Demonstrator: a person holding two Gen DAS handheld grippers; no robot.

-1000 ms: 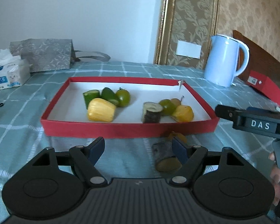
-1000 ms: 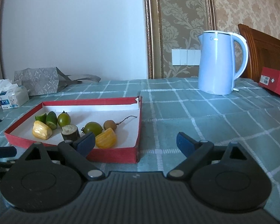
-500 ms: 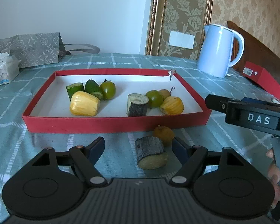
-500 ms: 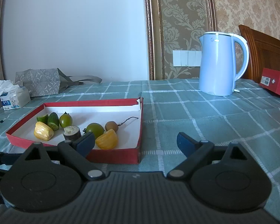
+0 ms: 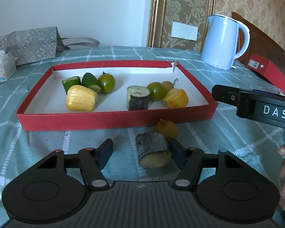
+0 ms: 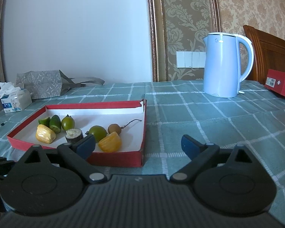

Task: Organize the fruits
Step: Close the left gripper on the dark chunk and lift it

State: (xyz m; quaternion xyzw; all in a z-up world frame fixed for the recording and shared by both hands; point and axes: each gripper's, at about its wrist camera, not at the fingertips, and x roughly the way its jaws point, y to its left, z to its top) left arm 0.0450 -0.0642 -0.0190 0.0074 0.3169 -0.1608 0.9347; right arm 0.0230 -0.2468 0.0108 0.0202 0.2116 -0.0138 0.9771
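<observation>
While the left claw [image 5: 140,151] closes round a dark stub [image 5: 153,152], a yellow fruit [image 5: 166,128] crowds behind

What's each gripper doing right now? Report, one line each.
Left gripper: closing around the dark cut piece lying on the tablecloth; not yet clamped.
Right gripper: open, holding nothing.

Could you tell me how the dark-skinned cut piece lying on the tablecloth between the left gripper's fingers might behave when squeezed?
The cut piece lies on its curved side, so it may roll. Its rough skin should grip well. The left gripper is closing off-centre, which may nudge it sideways.
</observation>
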